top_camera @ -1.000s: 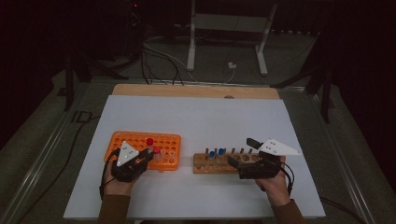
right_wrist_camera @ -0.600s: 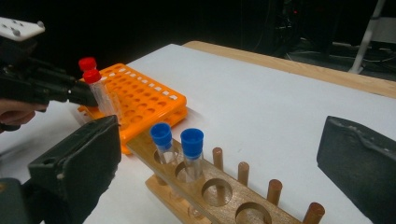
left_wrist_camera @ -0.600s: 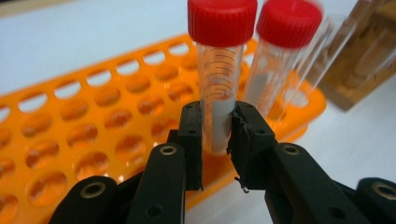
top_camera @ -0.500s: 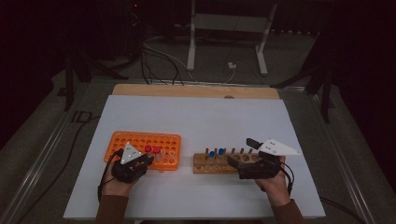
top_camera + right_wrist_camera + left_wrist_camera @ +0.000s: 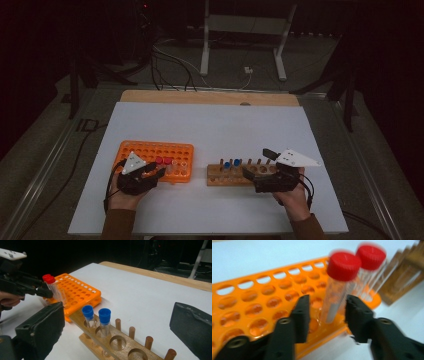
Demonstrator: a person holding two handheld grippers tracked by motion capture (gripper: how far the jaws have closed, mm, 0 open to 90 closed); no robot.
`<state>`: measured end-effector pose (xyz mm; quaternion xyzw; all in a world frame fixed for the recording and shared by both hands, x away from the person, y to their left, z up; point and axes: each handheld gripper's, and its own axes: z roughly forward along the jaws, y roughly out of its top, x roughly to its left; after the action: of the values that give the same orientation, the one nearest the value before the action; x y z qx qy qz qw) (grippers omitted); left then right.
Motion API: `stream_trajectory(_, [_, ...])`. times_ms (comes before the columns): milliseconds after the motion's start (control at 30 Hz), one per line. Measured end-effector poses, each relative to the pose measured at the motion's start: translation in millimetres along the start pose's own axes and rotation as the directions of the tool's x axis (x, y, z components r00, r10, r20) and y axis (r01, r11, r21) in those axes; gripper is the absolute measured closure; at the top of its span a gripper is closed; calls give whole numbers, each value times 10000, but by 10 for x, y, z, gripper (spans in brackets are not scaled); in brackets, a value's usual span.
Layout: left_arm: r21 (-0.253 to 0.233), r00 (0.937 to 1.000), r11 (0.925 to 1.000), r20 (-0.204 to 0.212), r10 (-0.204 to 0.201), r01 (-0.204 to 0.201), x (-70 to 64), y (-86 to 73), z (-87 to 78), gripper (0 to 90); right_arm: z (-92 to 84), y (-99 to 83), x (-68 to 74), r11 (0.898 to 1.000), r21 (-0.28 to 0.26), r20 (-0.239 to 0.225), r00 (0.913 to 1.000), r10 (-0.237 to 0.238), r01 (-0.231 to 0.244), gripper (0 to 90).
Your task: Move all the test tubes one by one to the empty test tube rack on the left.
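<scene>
Between the left gripper's matte black jaws, which had just been opening and stood clear of it, a clear, red-capped plastic tube rose upright from the glossy orange rack, a second beyond it.

Your high view is dim: only the white table sheet catches light from overhead, the room behind goes near black, shadows are soft. Your left gripper view is bright but motion-blurred; the red-capped tubes smear, and the orange rack goes soft toward the edges. Your right gripper view is sharper, its near black jaws defocused, background dark.
</scene>
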<state>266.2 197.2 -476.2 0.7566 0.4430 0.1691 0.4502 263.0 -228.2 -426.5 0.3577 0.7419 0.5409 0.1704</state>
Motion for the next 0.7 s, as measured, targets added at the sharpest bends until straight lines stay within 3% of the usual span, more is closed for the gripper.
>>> stream_trajectory(67, [-476,9986,9978,268,-447,459,42,3,-48,466,8,-6,-5,10000,31,-20,10000,18,-18,0])
stream_trajectory(167, [-1145,9922,9874,717,-1017,1095,85,8,-100,387,24,-14,-5,10000,93,-48,10000,38,-37,0])
stream_trajectory(233, [-1510,9891,9799,875,-1185,1308,88,15,-129,335,40,-18,-2,9999,120,-72,10000,25,-24,0])
stream_trajectory(500, [-2329,9934,9668,681,-920,1055,0,84,-165,173,115,-59,-25,9989,412,-300,9993,237,-224,43])
stream_trajectory(700, [-2699,9962,9591,418,-769,854,-64,131,-174,124,207,-95,-16,9979,629,-373,9991,205,-181,101])
